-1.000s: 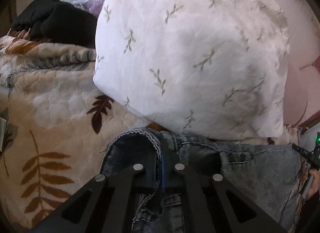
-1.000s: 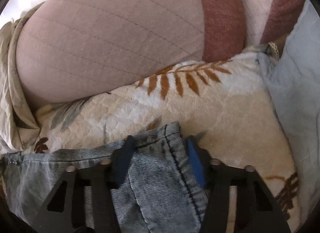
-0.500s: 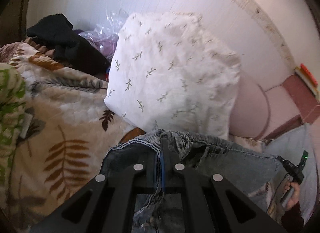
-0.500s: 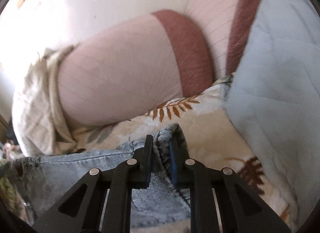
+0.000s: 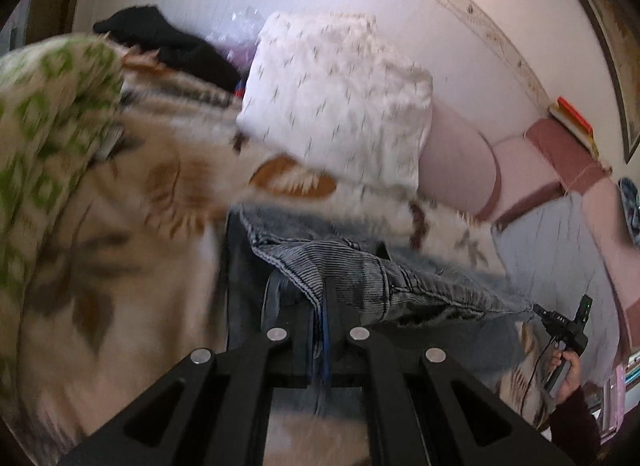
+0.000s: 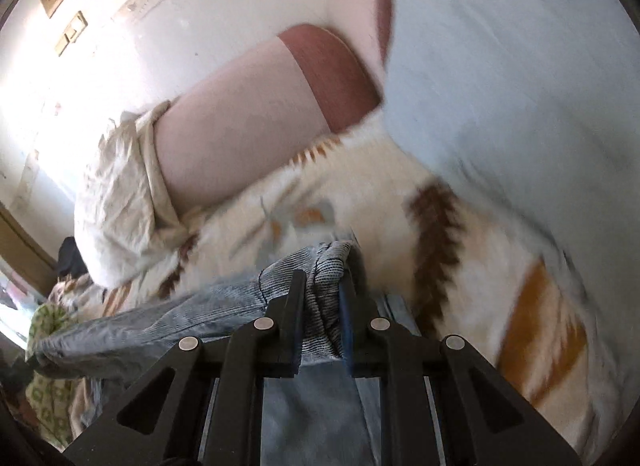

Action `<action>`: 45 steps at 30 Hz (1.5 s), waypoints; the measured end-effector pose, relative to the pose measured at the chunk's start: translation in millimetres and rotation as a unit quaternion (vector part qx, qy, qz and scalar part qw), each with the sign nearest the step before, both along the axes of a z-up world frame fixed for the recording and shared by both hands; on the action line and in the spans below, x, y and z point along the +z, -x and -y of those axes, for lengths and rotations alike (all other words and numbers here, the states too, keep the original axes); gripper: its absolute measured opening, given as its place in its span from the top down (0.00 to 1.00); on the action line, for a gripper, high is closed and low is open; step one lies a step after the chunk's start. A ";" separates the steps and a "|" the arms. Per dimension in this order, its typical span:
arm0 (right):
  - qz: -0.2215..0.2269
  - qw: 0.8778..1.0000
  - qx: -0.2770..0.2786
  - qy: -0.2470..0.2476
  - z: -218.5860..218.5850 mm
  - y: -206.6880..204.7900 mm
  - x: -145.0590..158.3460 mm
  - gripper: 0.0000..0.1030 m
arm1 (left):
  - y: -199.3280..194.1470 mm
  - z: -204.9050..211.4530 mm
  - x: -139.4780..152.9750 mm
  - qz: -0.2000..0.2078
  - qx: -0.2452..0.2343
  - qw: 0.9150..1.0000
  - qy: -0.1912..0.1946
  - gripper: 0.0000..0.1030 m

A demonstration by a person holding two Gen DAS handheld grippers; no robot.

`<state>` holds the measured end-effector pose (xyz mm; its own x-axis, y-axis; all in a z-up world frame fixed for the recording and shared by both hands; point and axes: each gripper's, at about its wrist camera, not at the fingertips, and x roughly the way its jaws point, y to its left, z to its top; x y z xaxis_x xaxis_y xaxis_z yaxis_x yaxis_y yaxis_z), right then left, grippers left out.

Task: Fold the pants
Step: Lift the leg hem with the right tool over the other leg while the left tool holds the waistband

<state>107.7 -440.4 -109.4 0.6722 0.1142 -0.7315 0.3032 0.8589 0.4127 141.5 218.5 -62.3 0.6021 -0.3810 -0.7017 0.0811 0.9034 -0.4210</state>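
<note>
The pants are faded blue-grey jeans (image 5: 360,270). My left gripper (image 5: 326,290) is shut on one end of their waistband and holds it above the leaf-print bedspread (image 5: 120,234). My right gripper (image 6: 322,286) is shut on the other end of the waistband (image 6: 324,262). The denim stretches between the two grippers and hangs below them. In the left wrist view the right gripper (image 5: 560,324) shows at the far end of the stretched band, held by a hand.
A white leaf-print pillow (image 5: 340,97) and a pink bolster (image 5: 456,161) lie at the wall. A light blue quilt (image 6: 520,65) lies to the right. Black clothes (image 5: 168,41) and a green-patterned cloth (image 5: 48,105) lie at the left.
The right gripper has shut on the waistband. Both grippers have lifted the jeans up and back from the pillows, so more of the wall and bed shows.
</note>
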 end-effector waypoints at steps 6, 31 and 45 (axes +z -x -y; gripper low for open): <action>-0.041 0.999 0.000 -0.027 -0.6 53.0 -38.8 0.86 | 40.3 -6.4 -51.9 -0.040 0.003 0.999 -0.002 0.96; -0.015 0.974 -0.032 -0.225 -2.7 120.1 -44.6 0.49 | 91.8 60.1 17.6 0.117 -0.008 0.992 -0.054 0.87; -0.045 0.951 -0.071 -0.298 -26.4 107.6 -71.8 0.59 | 46.1 149.0 -54.6 0.056 -0.071 0.996 -0.026 0.87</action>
